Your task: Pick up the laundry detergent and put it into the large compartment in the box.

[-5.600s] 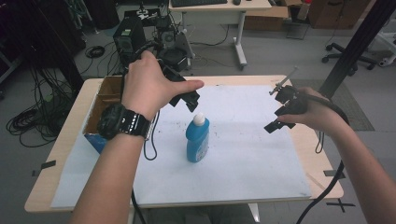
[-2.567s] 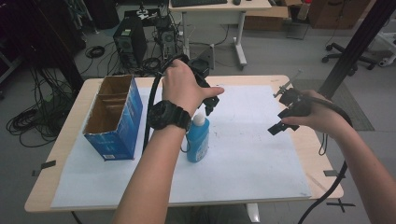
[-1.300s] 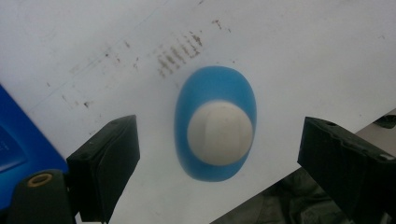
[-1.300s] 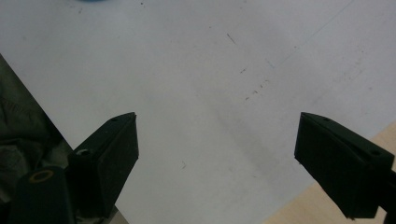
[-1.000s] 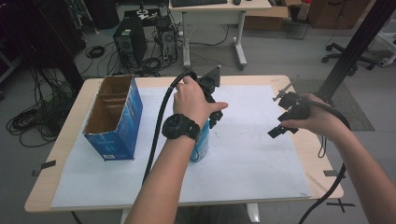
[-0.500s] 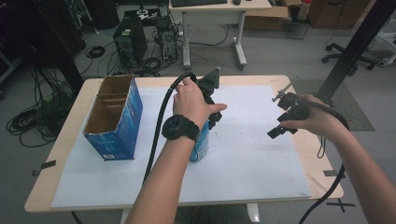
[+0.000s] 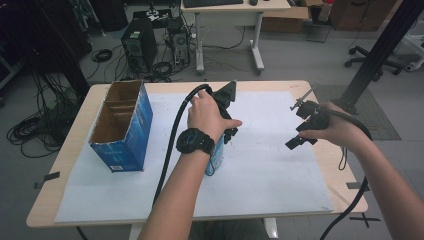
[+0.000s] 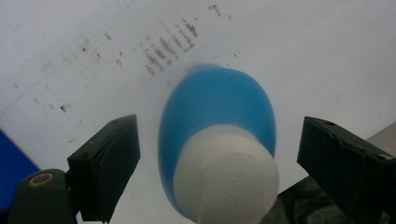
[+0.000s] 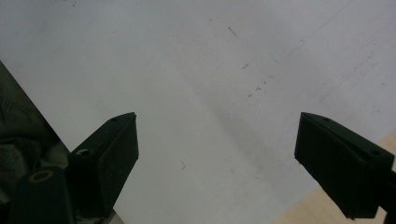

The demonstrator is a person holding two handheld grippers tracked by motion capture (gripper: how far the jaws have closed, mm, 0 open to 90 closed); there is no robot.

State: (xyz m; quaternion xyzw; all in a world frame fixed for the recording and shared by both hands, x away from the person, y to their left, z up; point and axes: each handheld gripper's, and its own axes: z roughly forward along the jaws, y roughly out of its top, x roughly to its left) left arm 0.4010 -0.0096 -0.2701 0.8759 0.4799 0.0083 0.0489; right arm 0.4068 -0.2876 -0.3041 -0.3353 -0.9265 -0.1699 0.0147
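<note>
Blue plastic bottle with a white cap (image 8: 217, 140) stood between my left gripper (image 8: 217, 163)'s parted jaws, not yet clamped or lifted.

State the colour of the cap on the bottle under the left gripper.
White; the cap tops a blue bottle, clearest in the left gripper view.
</note>
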